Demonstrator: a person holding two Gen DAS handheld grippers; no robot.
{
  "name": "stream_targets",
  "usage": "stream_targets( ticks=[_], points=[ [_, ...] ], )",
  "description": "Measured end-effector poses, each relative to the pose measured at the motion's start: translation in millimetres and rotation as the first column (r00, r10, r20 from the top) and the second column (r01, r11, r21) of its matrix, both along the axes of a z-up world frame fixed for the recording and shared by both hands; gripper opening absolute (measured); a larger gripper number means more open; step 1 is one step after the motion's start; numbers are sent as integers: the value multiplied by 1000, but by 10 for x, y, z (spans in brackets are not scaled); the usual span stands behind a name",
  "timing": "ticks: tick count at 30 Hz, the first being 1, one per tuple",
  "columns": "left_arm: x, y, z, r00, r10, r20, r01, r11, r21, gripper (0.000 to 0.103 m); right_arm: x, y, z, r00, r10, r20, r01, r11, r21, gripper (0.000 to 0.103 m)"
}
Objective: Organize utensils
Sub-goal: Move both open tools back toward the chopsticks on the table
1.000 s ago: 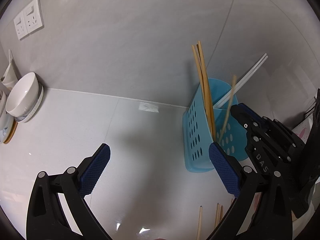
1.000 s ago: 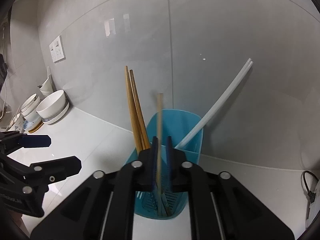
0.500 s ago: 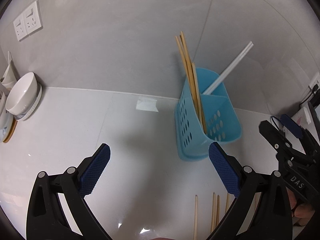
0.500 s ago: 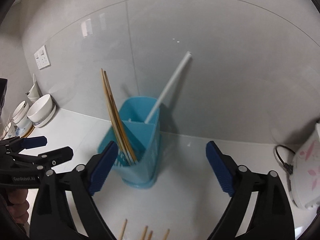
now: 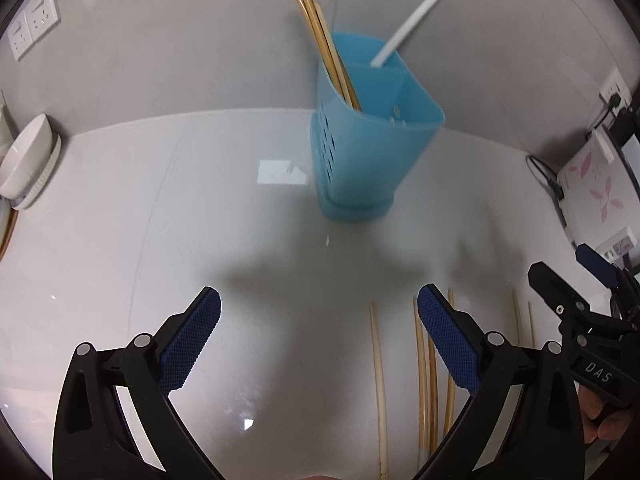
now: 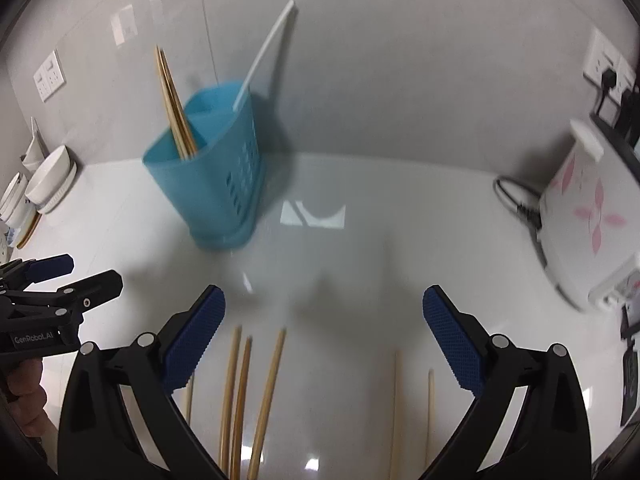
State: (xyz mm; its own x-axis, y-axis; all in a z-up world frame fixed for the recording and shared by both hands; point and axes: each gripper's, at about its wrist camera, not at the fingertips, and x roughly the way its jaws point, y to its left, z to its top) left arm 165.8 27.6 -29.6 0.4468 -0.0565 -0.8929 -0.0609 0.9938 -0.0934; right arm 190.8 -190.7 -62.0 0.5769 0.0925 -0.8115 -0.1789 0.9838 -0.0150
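A blue perforated utensil holder [image 5: 368, 136] [image 6: 212, 172] stands on the white counter near the wall. Wooden chopsticks [image 5: 320, 40] [image 6: 174, 108] lean in its left compartment and a white straw [image 5: 412, 22] [image 6: 266, 52] in the back one. Several loose wooden chopsticks [image 5: 424, 372] [image 6: 248, 396] lie on the counter in front. My left gripper [image 5: 320, 340] is open and empty above the counter, left of the loose chopsticks. My right gripper [image 6: 324, 340] is open and empty above them.
White bowls [image 5: 28, 160] [image 6: 50, 180] are stacked at the far left by the wall. A white appliance with pink flowers [image 6: 588, 208] [image 5: 592, 188] and a black cable [image 6: 516, 196] stands at the right. Wall sockets [image 5: 32, 26] sit upper left.
My right gripper let go of a chopstick into the holder, opened and drew back. Both grippers have tilted down and pulled away, so the loose chopsticks now show below them.
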Motion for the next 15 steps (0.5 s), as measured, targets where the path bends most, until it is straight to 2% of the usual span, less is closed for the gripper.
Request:
stream_targets(
  ticks=[10,15],
  points=[
    [-371,-170,-496,993,-32,-111,33,999,9,97,-302,52,-553,983,-18,-180,9,999,-48,93],
    [-513,-172,-673,989,-35,-143,38,999,19,97,-433,73,-708,969,-5,-248,-7,999,-50,85]
  ],
)
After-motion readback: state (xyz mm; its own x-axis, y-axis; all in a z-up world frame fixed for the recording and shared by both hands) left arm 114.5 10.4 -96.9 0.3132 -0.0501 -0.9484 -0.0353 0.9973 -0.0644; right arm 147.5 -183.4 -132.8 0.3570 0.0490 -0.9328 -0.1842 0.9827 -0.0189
